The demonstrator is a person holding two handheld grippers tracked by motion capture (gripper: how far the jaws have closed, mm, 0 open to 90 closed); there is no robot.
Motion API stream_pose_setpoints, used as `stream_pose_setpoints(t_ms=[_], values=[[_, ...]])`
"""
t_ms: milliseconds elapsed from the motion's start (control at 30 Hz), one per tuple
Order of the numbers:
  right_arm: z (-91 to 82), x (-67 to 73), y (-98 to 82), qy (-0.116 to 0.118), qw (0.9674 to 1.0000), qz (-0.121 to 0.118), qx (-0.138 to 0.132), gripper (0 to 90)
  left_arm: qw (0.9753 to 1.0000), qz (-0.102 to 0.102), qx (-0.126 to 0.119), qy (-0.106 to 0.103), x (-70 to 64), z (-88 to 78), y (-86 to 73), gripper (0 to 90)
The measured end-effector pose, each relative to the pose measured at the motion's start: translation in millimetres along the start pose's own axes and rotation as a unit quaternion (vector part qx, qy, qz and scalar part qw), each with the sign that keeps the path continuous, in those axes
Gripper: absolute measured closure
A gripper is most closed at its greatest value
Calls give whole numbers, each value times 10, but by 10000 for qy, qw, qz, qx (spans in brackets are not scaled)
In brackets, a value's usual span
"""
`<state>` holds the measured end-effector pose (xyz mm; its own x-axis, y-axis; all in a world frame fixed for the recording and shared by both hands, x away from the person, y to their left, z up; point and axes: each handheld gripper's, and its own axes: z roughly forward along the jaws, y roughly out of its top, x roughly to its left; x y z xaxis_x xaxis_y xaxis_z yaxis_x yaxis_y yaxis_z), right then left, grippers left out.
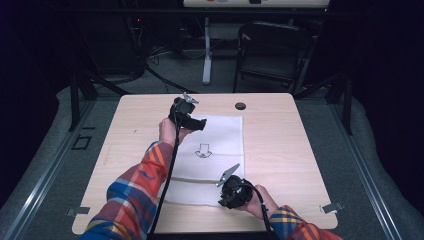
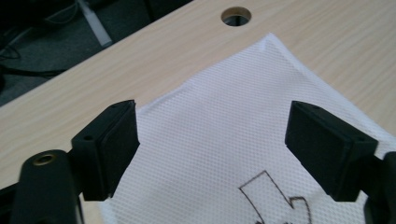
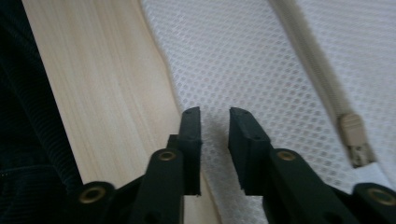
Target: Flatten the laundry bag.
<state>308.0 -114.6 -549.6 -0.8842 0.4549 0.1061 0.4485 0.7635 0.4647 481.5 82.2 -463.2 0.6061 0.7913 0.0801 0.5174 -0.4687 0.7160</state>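
While both grippers sit over it, the light wood table [image 1: 280,150] carries one white mesh bag [image 1: 220,135] lying flat near its middle, long side running away from the person. Bag has a black arrow outline [image 1: 203,150] printed on the far half and a zipper [image 1: 192,178] running across the near half. Zipper pull [image 3: 357,140] is beige, sits at the end of the zipper track close to the bag's edge.

Left gripper [image 1: 197,123]: held at the far left part of the bag, beside the far edge. Jaws spread wide, nothing between the pads, mesh lies flat beneath them with the far corner [image 2: 271,39] of the bag straight ahead. Cable hole [image 1: 240,106] in the table is just beyond that corner.

Right gripper [image 1: 227,200]: at the near edge of the bag, on the person's right of the zipper. Jaws stand a narrow gap apart, tips right at the bag's edge where mesh meets wood. Can't tell if the pads touch the fabric; no fold pinched in the gap.

Person's plaid sleeves [image 1: 135,190] come in from the bottom.
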Motion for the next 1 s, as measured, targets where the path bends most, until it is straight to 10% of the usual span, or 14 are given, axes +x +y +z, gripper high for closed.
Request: stream_pose_setpoints(t_ms=[267,1000], values=[[-187,-164,-30,-382,9984,330,-262,208,9989,-1,197,-437,-80,-15,-226,141],[-375,-349,-123,-819,9934,663,-461,149,9928,58,410,-1125,-388,-212,-691,105]])
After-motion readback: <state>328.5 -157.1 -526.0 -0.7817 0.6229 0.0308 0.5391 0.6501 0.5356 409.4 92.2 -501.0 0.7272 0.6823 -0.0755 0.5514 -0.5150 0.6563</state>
